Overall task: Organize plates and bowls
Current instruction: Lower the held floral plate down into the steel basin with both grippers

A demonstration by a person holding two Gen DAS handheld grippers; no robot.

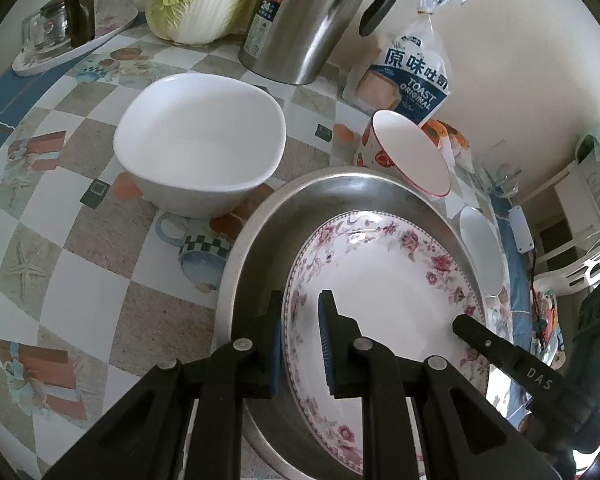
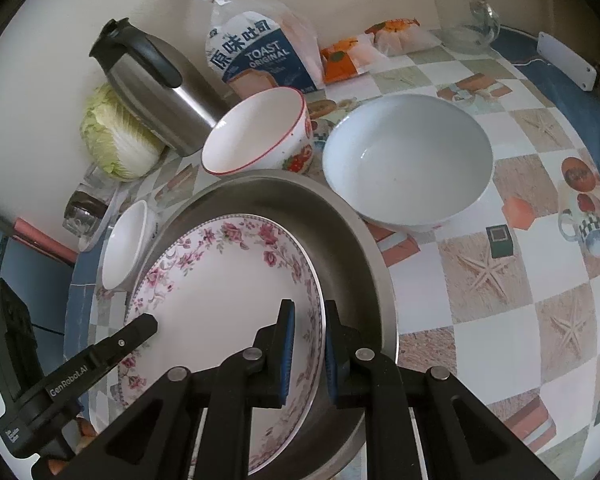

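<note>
A floral-rimmed plate (image 1: 384, 276) (image 2: 220, 280) lies inside a steel pan (image 1: 340, 188) (image 2: 340, 224). My left gripper (image 1: 300, 344) straddles the plate's left rim, its blue pads close on either side. My right gripper (image 2: 308, 348) straddles the plate's right rim the same way. Each gripper's finger shows in the other's view. A large white bowl (image 1: 200, 148) (image 2: 408, 160), a red-rimmed bowl (image 1: 410, 152) (image 2: 256, 132) and a small white bowl (image 1: 480, 252) (image 2: 124, 244) stand around the pan.
At the back by the wall are a steel kettle (image 1: 312, 20) (image 2: 156, 88), a napa cabbage (image 1: 204, 0) (image 2: 116, 136), a toast bag (image 1: 408, 76) (image 2: 256, 52) and glassware on a tray (image 1: 60, 28). A glass jug (image 2: 468, 12) stands at the far right.
</note>
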